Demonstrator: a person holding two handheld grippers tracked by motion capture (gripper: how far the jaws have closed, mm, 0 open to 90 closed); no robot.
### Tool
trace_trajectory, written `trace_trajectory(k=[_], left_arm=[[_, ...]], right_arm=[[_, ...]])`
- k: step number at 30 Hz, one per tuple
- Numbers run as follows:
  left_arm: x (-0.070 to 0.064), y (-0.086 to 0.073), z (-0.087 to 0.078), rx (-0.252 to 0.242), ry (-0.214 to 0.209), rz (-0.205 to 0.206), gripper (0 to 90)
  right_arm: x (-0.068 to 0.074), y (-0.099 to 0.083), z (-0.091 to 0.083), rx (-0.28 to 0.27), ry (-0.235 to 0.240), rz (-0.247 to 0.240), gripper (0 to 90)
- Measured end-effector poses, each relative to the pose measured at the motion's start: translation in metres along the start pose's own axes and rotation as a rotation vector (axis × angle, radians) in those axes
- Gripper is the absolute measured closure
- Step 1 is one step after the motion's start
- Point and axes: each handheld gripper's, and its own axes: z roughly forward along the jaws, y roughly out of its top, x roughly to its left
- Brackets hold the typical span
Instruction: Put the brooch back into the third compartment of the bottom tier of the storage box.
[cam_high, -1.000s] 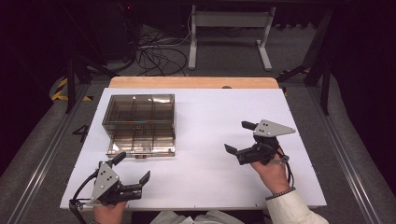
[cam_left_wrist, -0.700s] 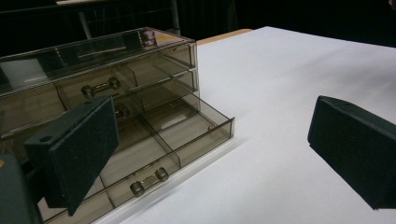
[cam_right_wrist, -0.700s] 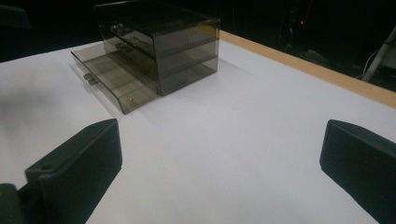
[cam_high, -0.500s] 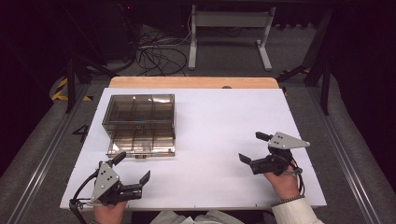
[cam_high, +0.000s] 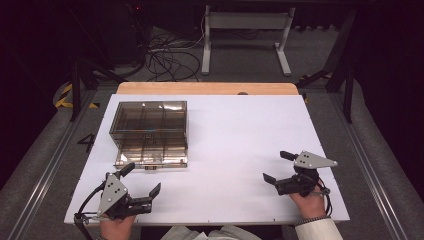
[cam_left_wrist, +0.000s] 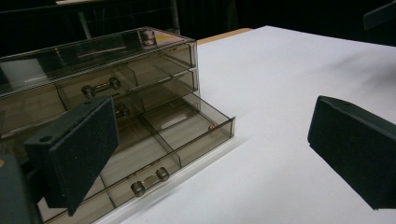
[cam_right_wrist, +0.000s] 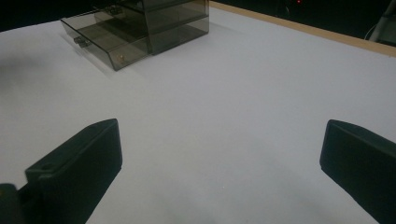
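Since the earlier frames the right gripper (cam_high: 280, 167) has been drawn back toward the near right edge of the white table (cam_high: 240, 135), while the left gripper (cam_high: 141, 179) has been kept at the near left corner. Both are being held with jaws spread wide and nothing between them. In each gripper view the jaws are being cut off by the lower frame edge, so only their dark padded ends are being shown. Just beyond the left gripper, the smoked clear drawer box (cam_high: 149, 132) is being seen on the left half of the table, its front turned toward the person and its bottom drawer (cam_left_wrist: 154, 154) pulled out toward the near edge. Its long axis is lying across the table, left to right. What is inside the drawers is being blurred by the tinted walls and cannot be made out.
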Motion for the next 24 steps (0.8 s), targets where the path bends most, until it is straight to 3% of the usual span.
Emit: trace_trajectory(k=[17,24], left_arm=[[0.002,-0.002,0.003,0.008,-0.01,-0.009,2.8],[0.002,-0.003,0.006,0.015,-0.015,-0.007,2.8]], right_arm=[[0.008,-0.028,-0.001,0.059,0.022,0.042,0.0],[0.005,-0.026,0.004,0.058,0.021,0.045,0.0]])
